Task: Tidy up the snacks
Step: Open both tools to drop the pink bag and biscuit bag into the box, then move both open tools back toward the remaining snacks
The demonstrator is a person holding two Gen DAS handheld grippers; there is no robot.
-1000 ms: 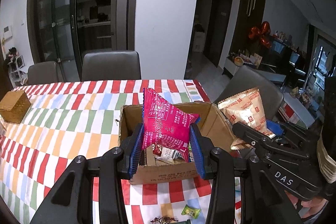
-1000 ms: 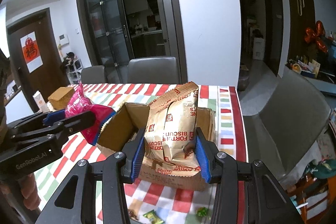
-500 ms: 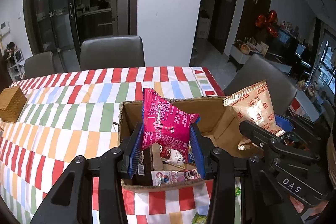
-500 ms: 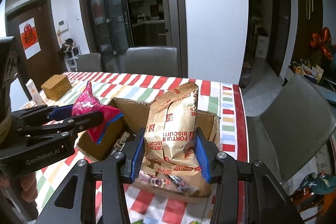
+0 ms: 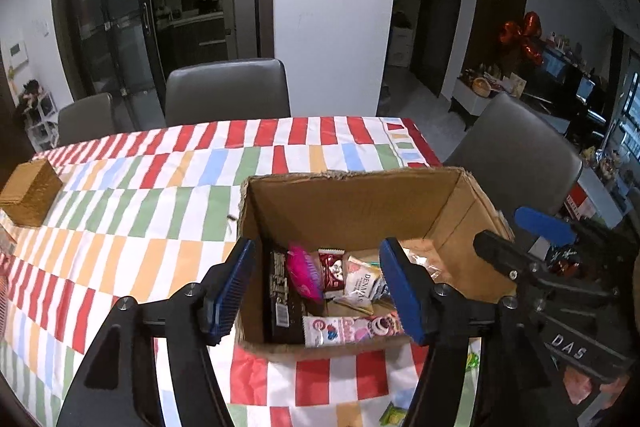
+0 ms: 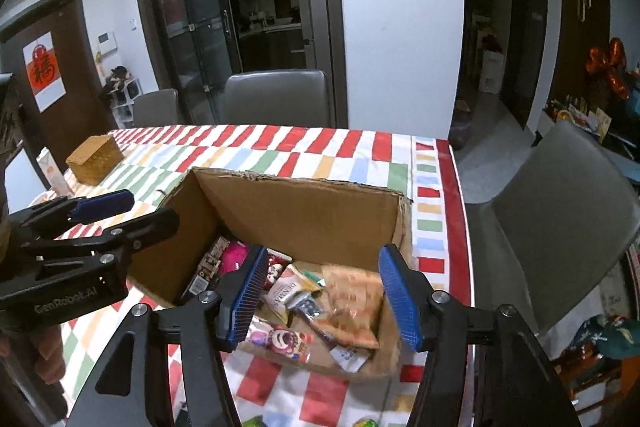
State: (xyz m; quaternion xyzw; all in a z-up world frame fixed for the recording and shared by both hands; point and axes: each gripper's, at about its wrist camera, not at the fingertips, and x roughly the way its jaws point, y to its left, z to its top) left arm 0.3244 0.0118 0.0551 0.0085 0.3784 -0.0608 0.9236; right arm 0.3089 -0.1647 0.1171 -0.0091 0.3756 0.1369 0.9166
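Cardboard walls of the open box (image 5: 352, 203) on the striped bench (image 5: 160, 195) collect the snacks. Both grippers hover above it: the left gripper (image 5: 316, 291) and right gripper (image 6: 322, 297) have just been opening, fingers released and empty, the pink packet (image 5: 304, 273) and tan biscuit bag (image 6: 352, 303) lying inside among other wrappers.
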